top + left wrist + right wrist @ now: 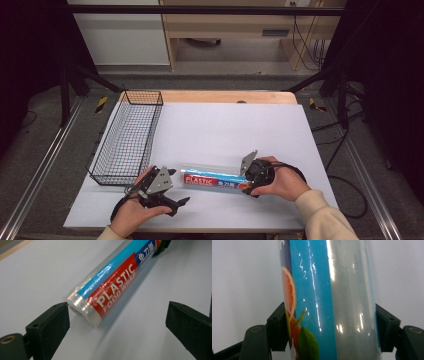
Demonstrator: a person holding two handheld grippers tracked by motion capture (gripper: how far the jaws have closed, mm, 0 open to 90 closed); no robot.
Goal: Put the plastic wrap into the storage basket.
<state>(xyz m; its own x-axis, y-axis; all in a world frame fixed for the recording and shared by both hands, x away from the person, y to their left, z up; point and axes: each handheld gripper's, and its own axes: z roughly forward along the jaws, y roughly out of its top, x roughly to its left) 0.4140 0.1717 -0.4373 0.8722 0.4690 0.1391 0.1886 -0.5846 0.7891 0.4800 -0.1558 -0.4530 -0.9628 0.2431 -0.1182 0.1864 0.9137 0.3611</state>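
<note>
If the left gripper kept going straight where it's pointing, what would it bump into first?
Probably the near end of the plastic wrap roll: it lies just ahead of the open left gripper, nearer one jaw, untouched.

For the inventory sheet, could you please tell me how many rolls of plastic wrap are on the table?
1. The roll of plastic wrap lies on the white table near its front edge, between the two hands, its right end clamped in the right gripper. The wire basket looks empty.

My right gripper [248, 181] has its jaws clamped tight, hand wrapped over its body, forearm entering from lower right; my left gripper [176, 187] sits low, jaws spread wide.
</note>
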